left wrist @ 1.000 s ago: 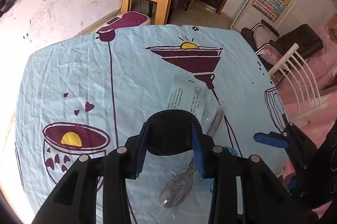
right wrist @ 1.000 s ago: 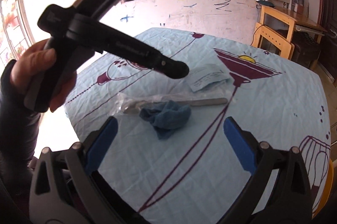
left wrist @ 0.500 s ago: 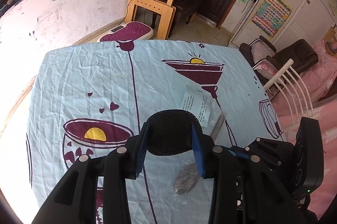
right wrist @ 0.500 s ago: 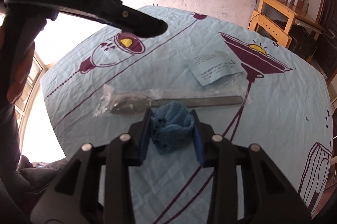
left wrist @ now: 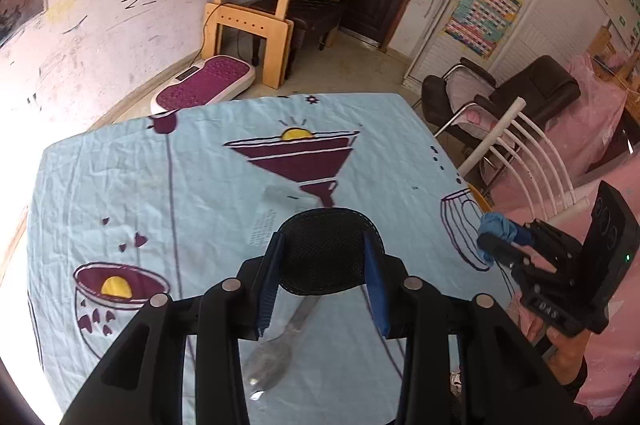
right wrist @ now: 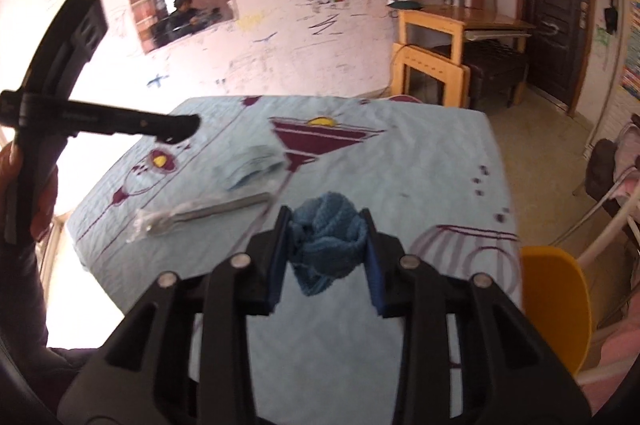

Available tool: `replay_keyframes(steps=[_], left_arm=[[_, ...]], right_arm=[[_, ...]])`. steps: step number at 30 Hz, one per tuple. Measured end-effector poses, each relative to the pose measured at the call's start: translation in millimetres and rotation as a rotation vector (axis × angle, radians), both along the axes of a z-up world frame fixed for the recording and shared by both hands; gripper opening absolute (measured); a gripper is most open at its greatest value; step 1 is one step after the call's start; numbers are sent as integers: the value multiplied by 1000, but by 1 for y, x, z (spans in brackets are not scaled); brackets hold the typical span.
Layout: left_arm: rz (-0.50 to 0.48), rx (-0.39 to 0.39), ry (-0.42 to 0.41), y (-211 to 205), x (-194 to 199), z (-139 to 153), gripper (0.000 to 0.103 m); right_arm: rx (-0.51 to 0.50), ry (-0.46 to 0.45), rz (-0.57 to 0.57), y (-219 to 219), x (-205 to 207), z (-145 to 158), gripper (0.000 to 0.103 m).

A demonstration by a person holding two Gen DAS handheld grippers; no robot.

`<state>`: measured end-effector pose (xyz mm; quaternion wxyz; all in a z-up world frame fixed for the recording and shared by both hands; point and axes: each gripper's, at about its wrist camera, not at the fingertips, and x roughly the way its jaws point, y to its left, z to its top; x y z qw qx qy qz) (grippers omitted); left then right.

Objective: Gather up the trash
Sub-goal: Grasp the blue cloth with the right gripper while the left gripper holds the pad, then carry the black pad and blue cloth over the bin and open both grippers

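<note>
Holding a crumpled blue cloth in the right gripper, I am carrying it clear of the table; the jaws have just been closing and are now pinching the wad between their pads, with its loose end hanging below them. In the left wrist view the same cloth is showing near the table's right edge, clamped in that gripper out over the cloth-covered top.

My left gripper is pressing its blue pads against a black mesh object held between them; what it is I cannot tell for sure, though it could be the receptacle for the trash.

So I am judging one piece as picked up but not yet dropped anywhere. Two things are lying on the tablecloth and waiting: a spoon in a clear plastic wrapper, and just beyond its handle a printed slip of paper, partly curled. The spoon is also showing right under the left gripper.

No bin is showing in either view, so I am counting the job as barely begun: the cloth needs depositing, then the slip and the wrapped spoon need collecting.
</note>
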<state>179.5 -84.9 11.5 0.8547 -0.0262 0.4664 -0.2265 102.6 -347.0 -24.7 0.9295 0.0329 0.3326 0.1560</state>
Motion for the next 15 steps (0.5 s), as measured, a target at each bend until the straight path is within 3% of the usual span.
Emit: replay_keyframes(steps=[6,12,14,15], left_arm=[[-126,26,-13,-86,1,9,35],[-231,58,-8,-174,2,7,35],[-261,69,-1,-203,3,4,35],[-277,77,4,-218,3,1,35]], right_arm=[[5,31,-242,-105,6,-26,32],[17,109,-368,-162,20,-76,33],[45,127,-387,-175,23,-90,37],[59,131,-397,-180,24,-95,49]])
